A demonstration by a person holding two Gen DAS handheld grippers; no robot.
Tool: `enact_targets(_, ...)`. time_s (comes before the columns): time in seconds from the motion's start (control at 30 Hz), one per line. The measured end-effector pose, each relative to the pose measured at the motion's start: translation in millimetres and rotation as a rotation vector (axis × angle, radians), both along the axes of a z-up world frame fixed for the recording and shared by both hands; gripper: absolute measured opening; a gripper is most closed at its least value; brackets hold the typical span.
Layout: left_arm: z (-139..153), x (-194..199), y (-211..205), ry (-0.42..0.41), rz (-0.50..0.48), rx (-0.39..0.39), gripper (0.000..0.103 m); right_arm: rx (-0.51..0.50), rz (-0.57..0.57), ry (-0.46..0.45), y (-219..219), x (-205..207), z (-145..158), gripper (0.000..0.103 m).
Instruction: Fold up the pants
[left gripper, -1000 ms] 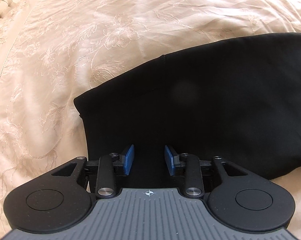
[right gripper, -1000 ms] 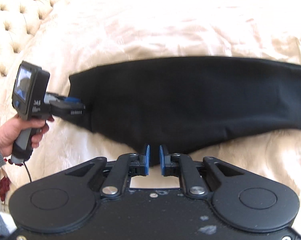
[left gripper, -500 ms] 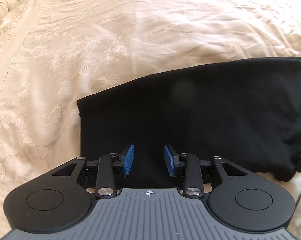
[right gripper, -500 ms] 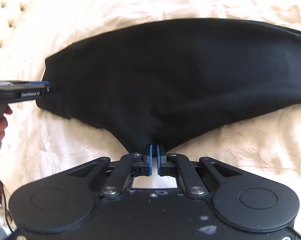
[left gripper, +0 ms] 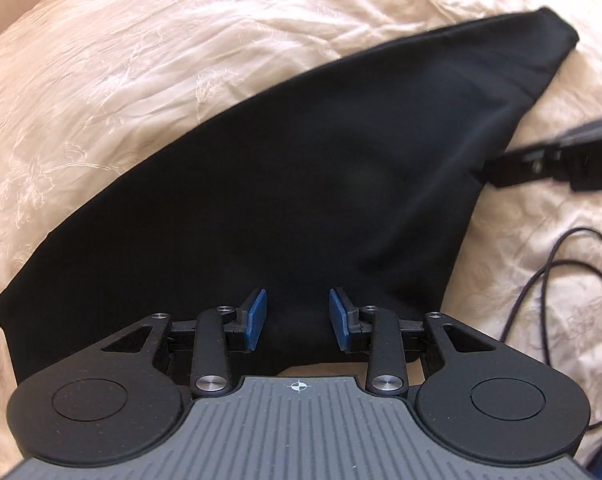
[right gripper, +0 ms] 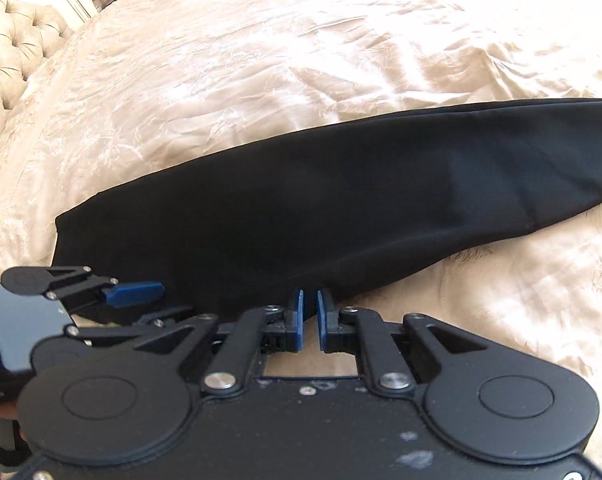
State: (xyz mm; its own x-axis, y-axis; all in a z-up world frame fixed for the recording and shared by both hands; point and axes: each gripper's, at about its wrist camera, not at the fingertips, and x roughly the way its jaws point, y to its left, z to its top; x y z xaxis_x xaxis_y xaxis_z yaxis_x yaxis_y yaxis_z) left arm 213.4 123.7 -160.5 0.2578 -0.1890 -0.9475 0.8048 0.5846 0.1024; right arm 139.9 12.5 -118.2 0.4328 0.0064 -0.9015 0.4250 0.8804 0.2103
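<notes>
Cream embroidered bedspread (right gripper: 301, 60), one pair of black pants (right gripper: 341, 208) lying flat across it.
Pants plain, smooth, long dark strip tapering toward 2 o'clock. Two grippers: left gripper (left gripper: 297, 318) spread, pants edge loose between pads; right gripper (right gripper: 309, 320) jaws just opening, narrow gap, pinching nothing at 6 o'clock hem. One black cable (left gripper: 557, 272).

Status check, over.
Left gripper open over pants. Right gripper just opening, pants edge between tips. Pants lying on bed. Cable alongside.

Matt black cloth pants (left gripper: 301, 200) lie on a creased, silky, embroidered cream bedspread (left gripper: 141, 60).
</notes>
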Motion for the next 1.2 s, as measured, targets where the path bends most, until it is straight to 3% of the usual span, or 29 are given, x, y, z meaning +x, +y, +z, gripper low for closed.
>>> enact_targets(0.13, -9, 16, 1, 0.029, 0.045, 0.006, 0.035, -0.031, -0.013, -0.012, -25, 8, 3, 0.011)
enact_targets(0.37, 2, 54, 20, 0.046, 0.316, -0.021, 0.034, -0.138, 0.077, -0.007, -74, 30, 2, 0.018)
enact_targets(0.7, 31, 29, 25, 0.047, 0.663, -0.034, 0.034, -0.323, 0.547, 0.01, -139, 80, -17, 0.024)
enact_targets(0.87, 36, 2, 5, 0.041, 0.736, -0.016, 0.034, -0.355, 0.752, 0.014, -160, 91, -29, 0.028)
enact_targets(1.07, 46, -26, -19, 0.016, 0.742, 0.029, 0.034, -0.323, 0.929, 0.043, -172, 87, -41, 0.028)
enact_targets(1.1, 50, -30, -20, 0.008, 0.743, 0.036, 0.034, -0.316, 0.942, 0.042, -174, 87, -41, 0.024)
enact_targets(1.17, 54, -36, -25, -0.003, 0.751, 0.042, 0.034, -0.284, 0.957, 0.051, -176, 89, -43, 0.002)
enact_targets(1.2, 55, -37, -26, -0.007, 0.756, 0.04, 0.034, -0.283, 0.961, 0.056, -175, 89, -42, 0.002)
